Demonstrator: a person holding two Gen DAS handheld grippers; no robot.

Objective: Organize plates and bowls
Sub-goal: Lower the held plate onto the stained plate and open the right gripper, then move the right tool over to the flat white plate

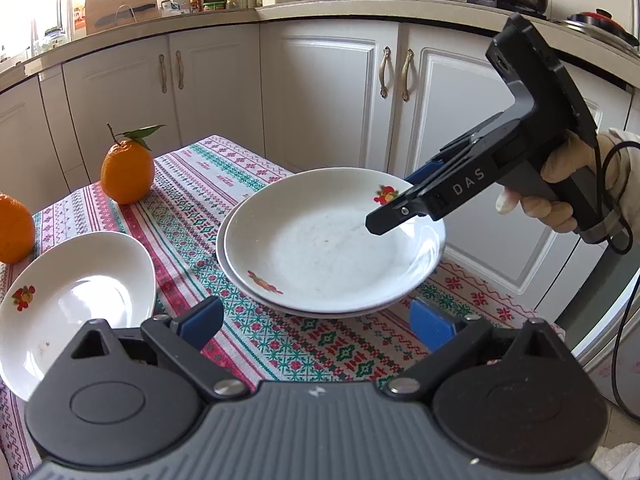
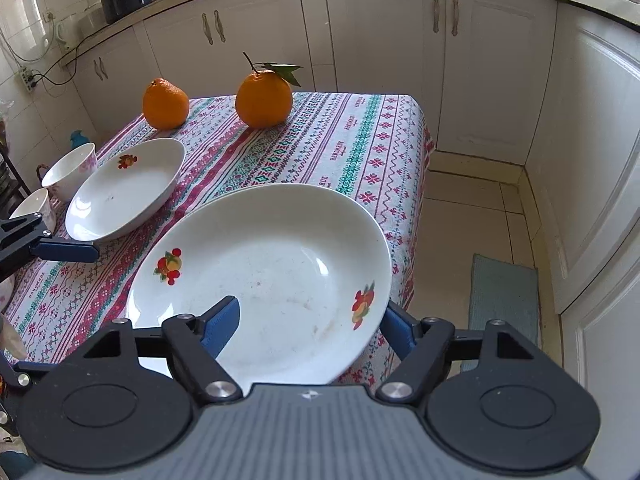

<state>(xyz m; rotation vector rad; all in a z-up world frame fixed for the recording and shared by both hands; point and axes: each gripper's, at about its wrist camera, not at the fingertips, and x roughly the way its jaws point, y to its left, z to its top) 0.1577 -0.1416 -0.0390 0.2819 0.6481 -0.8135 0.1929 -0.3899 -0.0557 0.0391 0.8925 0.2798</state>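
Note:
Two white fruit-print plates are stacked near the table's right edge; the top plate [image 1: 332, 240] [image 2: 272, 276] rests on the lower plate [image 1: 240, 276]. My right gripper [image 2: 312, 320] [image 1: 394, 210] stands wide open, one finger over the top plate's rim and one outside it, not squeezing. A third white plate [image 1: 76, 300] [image 2: 124, 188] lies alone on the table to the left. My left gripper [image 1: 316, 326] is open and empty, low over the cloth just in front of the stack; one of its fingers [image 2: 68, 250] shows at the left edge of the right wrist view.
The table has a patterned cloth [image 1: 260, 344]. Two oranges [image 1: 127, 172] [image 1: 14, 228] stand at its far side. Two white bowls [image 2: 70, 170] [image 2: 36, 206] sit at the left end. White cabinets [image 1: 328, 96] stand behind; tiled floor and a mat [image 2: 502, 296] lie right of the table.

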